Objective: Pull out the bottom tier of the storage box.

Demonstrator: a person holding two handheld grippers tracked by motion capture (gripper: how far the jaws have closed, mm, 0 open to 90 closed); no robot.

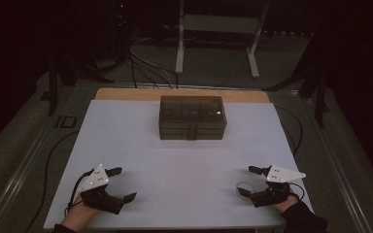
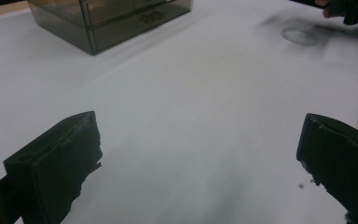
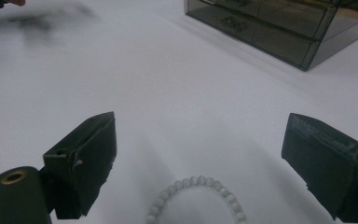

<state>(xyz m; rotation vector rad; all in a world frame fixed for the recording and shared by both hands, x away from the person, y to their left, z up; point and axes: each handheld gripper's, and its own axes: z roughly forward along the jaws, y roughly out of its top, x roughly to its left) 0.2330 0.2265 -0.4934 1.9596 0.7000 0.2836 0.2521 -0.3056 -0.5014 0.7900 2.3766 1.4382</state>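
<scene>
The right hand-held gripper [image 1: 247, 181] sits at the lower right of the high view, its jaws spread wide and pinching nothing. In the right gripper view the two black jaws rise at the lower left and lower right of the frame, and a bracelet of pale round beads [image 3: 196, 198] lies flat on the desk between them at the bottom centre, touched by neither jaw. In the high view the bracelet shows as a thin ring just beside that gripper's jaw tips.

The left hand-held gripper [image 1: 125, 184] rests at the lower left of the high view, jaws likewise spread apart with bare desk between them.

The desk [image 1: 184, 165] carries a white surface. Toward its far edge, in the upper middle of the high view, stands a smoky transparent drawer box [image 1: 192, 118], well apart from both grippers.
</scene>
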